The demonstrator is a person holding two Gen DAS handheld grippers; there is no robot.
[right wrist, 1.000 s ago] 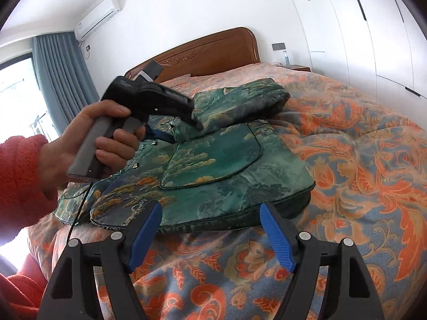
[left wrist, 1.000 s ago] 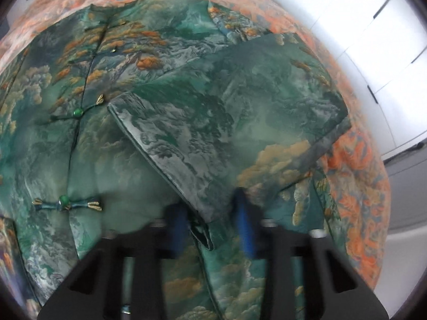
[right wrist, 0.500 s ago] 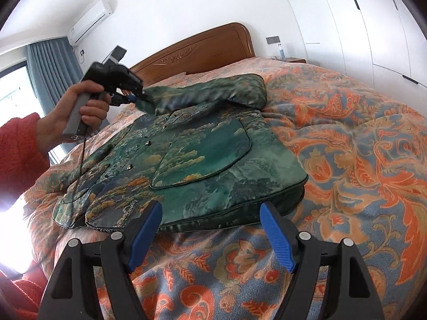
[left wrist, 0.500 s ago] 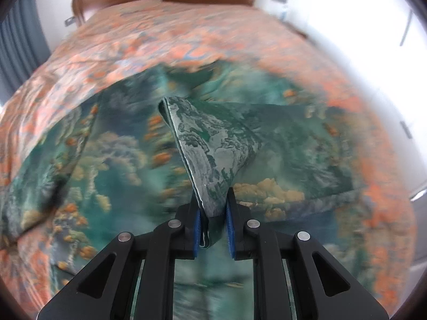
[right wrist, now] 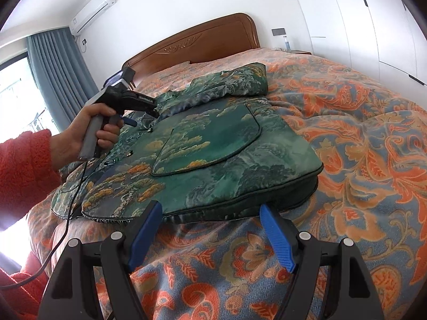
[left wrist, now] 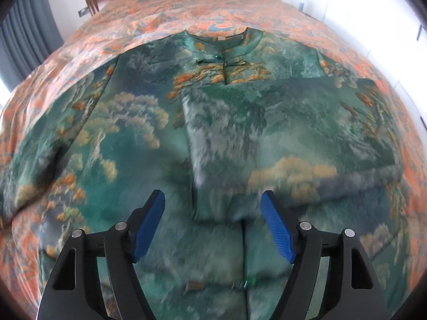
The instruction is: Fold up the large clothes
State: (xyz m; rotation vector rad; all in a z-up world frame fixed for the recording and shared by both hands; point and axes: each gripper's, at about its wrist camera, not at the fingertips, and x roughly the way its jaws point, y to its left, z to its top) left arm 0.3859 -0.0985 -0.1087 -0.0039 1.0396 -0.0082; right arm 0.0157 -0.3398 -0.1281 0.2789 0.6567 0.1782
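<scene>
A green brocade jacket [left wrist: 128, 138] with gold cloud patterns lies front-up on the bed, its frog buttons [left wrist: 218, 60] closed at the collar. One sleeve [left wrist: 288, 133] lies folded flat across the chest. My left gripper [left wrist: 213, 224] hovers over the sleeve's cuff end. Its jaws are opening and nothing is between the blue pads. In the right wrist view a hand [right wrist: 80, 136] in a red sleeve holds the left gripper [right wrist: 145, 114] over the jacket [right wrist: 218, 149]. My right gripper [right wrist: 210, 234] stands open and empty, just short of the jacket's hem.
An orange and blue floral bedspread [right wrist: 360, 146] covers the bed. A wooden headboard [right wrist: 202, 42] stands at the far end, white wardrobe doors [right wrist: 360, 26] to the right, a grey curtain [right wrist: 53, 66] and window to the left. A black cable [right wrist: 66, 213] hangs from the left gripper.
The left gripper, shut on the sleeve's cuff, carried it across the jacket, then opened and let go. The sleeve now lies flat on the chest. The right gripper stayed still.
</scene>
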